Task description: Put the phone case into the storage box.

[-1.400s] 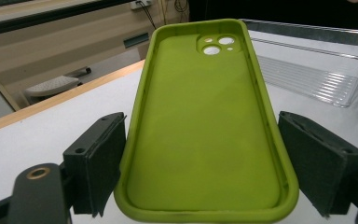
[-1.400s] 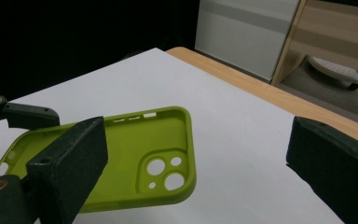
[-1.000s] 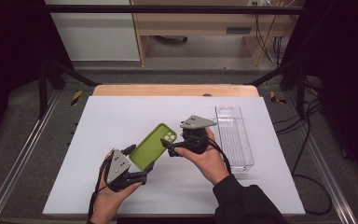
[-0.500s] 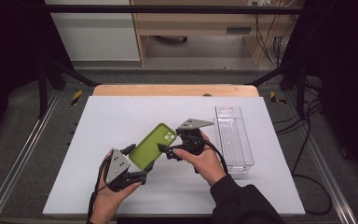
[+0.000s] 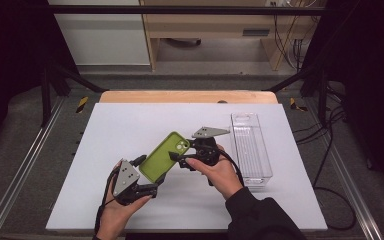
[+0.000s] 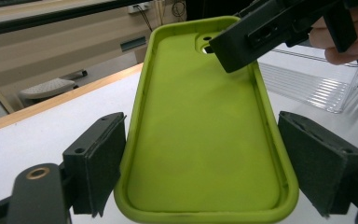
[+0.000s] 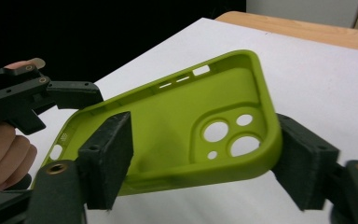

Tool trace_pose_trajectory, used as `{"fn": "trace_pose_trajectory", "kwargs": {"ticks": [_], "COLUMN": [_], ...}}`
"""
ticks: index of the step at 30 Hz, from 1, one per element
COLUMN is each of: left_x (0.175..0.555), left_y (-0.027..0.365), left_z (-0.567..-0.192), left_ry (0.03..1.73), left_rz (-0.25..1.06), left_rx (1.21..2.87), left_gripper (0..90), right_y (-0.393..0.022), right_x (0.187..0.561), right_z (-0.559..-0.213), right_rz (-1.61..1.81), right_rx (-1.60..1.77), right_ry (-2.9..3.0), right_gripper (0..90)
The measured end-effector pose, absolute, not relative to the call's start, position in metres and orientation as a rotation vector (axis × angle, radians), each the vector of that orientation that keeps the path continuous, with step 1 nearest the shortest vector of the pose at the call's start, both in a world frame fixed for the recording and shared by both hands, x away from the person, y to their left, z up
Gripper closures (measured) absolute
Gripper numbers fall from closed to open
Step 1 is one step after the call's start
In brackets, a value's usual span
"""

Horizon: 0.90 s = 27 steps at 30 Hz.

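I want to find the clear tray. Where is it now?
In the high view, the clear tray sits on the table's right side, just right of the right tongs and green case.

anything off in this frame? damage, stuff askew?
Nothing damaged or spilled. The green phone case is empty, held tilted off the table between both grippers: left gripper at its bottom end, right gripper closing at the camera-cutout end. The clear bin sits straight and empty.

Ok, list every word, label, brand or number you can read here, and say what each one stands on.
None can be read.
Green phone case: plain inside, no brand or print.
Clear plastic bin: no label.
White table: no markings.
Box under the bench at the back: too small and blurred to read.
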<state>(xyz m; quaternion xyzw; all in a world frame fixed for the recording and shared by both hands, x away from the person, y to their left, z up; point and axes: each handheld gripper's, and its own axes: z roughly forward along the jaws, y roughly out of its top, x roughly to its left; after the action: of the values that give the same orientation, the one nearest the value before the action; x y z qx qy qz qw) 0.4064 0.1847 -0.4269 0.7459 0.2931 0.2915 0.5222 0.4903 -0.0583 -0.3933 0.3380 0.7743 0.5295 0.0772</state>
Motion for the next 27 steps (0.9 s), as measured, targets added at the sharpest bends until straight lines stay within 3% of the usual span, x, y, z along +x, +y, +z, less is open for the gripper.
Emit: {"fn": "trace_pose_trajectory", "kwargs": {"ticks": [7, 14, 27], "left_x": [0.408, 0.408, 0.408], "left_y": [0.184, 0.183, 0.181], "left_z": [-0.431, -0.434, -0.436], "left_ry": [0.705, 0.699, 0.697], "left_rz": [0.682, 0.676, 0.698], "left_rx": [1.795, 1.799, 1.805], "left_gripper": [16.5, 16.3, 16.1], "right_y": [-0.065, -0.071, -0.068], "right_x": [0.488, 0.487, 0.479], "right_z": [-0.388, -0.38, -0.368], "right_rz": [1.608, 1.655, 1.666], "right_rx": [1.014, 1.019, 1.016], "right_ry": [2.284, 2.274, 2.257], "right_gripper": [47.1, 58.3, 67.6]}}
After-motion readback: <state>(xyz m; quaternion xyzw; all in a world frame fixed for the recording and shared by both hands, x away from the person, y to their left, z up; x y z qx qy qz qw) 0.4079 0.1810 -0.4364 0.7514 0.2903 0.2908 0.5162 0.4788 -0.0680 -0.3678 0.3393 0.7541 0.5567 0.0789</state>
